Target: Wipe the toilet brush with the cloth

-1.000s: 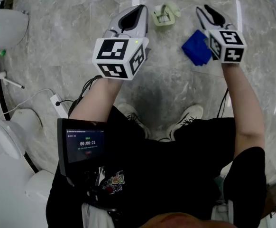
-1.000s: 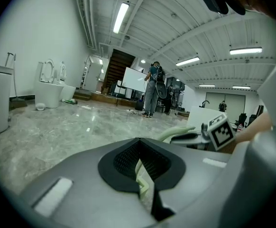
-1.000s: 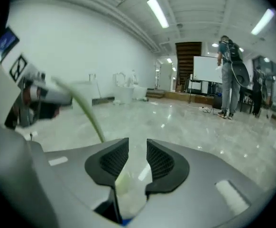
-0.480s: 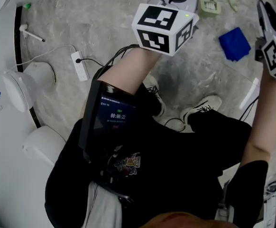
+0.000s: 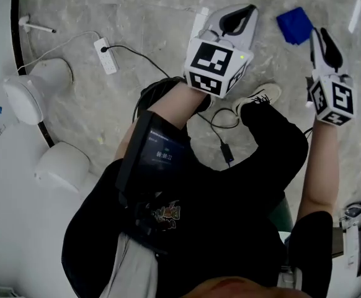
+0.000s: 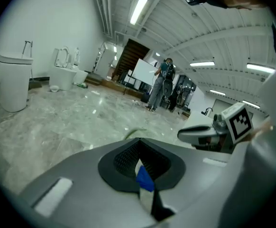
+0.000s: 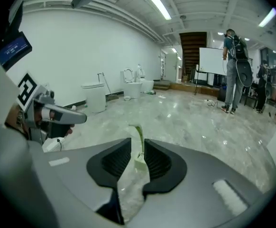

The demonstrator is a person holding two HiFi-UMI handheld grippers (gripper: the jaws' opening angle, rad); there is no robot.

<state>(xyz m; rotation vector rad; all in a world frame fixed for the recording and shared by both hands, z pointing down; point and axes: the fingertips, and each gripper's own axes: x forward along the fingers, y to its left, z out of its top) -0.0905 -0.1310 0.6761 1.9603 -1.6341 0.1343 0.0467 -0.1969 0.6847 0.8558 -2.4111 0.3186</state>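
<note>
Left gripper (image 5: 249, 9) is sitting shut and empty. Right gripper (image 5: 322, 31), narrowly parted and empty, has just been closing. Blue cloth (image 5: 294, 25) is lying on the floor just ahead between them, with the green toilet brush (image 7: 140, 163) beyond. The cloth looks soft and light, so pinch a fold; the brush looks stiff, so grip its handle.

Person wears black T-shirt (image 5: 230, 228), chest screen (image 5: 159, 157); grey left tool (image 5: 247, 11), right tool (image 5: 322, 36) bear black-and-white marker cubes (image 5: 214, 64).

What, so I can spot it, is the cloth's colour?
The cloth is blue; head view shows it best.
</note>
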